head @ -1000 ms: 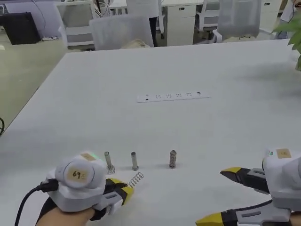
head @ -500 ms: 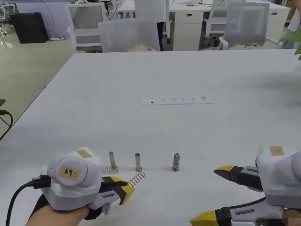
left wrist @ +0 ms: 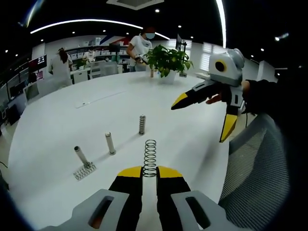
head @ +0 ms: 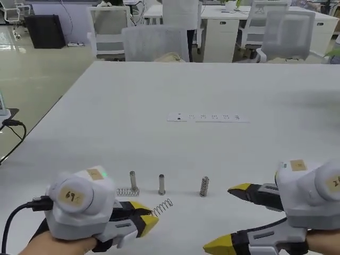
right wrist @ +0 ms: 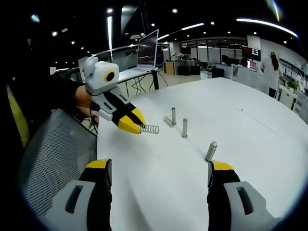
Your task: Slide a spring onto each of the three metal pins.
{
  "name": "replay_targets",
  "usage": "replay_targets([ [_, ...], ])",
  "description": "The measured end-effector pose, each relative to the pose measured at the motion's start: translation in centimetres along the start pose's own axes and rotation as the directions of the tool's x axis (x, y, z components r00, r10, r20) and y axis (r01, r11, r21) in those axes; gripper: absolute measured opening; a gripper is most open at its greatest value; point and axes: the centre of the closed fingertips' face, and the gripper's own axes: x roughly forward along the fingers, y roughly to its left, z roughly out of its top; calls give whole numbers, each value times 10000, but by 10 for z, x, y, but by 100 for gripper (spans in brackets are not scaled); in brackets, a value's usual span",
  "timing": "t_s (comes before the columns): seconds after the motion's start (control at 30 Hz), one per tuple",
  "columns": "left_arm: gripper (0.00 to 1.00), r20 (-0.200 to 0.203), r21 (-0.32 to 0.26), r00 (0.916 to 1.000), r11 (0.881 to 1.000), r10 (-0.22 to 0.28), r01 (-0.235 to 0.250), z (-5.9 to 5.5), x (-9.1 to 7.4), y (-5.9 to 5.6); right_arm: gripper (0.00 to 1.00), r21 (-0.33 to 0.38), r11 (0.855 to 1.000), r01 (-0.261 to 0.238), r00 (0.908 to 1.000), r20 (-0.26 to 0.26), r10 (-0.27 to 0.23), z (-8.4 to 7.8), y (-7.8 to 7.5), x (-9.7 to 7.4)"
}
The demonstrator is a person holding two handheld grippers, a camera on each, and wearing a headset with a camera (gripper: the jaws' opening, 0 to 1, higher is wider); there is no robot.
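Three metal pins stand in a row on the white table (head: 212, 85). The left pin (head: 133, 180) and middle pin (head: 161, 184) are bare. The right pin (head: 204, 186) wears a spring. A loose spring (head: 126, 192) lies flat beside the left pin. My left gripper (head: 149, 221) is shut on one end of another spring (head: 162, 207), which points out from the jaws in front of the middle pin (left wrist: 110, 143). In the left gripper view that held spring (left wrist: 150, 156) rises from the left gripper (left wrist: 150, 171). My right gripper (right wrist: 159, 168) stands open, to the right of the row.
A white power strip (head: 207, 117) lies at mid-table. Office chairs (head: 154, 43) stand along the far edge, with desks behind. A potted plant (left wrist: 166, 57) sits at one end of the table, and people stand beyond it.
The head camera has shifted. My right gripper has come leftward, closer to the sprung pin. The left gripper still holds its spring in front of the pins.
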Motion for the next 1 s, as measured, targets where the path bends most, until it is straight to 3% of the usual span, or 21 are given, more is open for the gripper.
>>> replay_targets([
  [0.23,2,185,679,9961,9941,-858,844,4,-5,-17,77,-343,9990,-302,9995,-76,300,5,7,5],
  [0.53,2,96,1657,9810,9678,-1939,1897,4,-10,-43,70,-520,9958,-759,9971,-36,758,11,17,10],
  [0.7,2,26,2074,9719,9509,-2352,2296,6,-10,-55,65,-640,9919,-1094,9940,-75,1091,11,25,13],
  [1.0,2,109,2275,9638,9393,-2663,2570,10,-11,-63,47,-747,9811,-1784,9840,-179,1775,9,42,16],
])
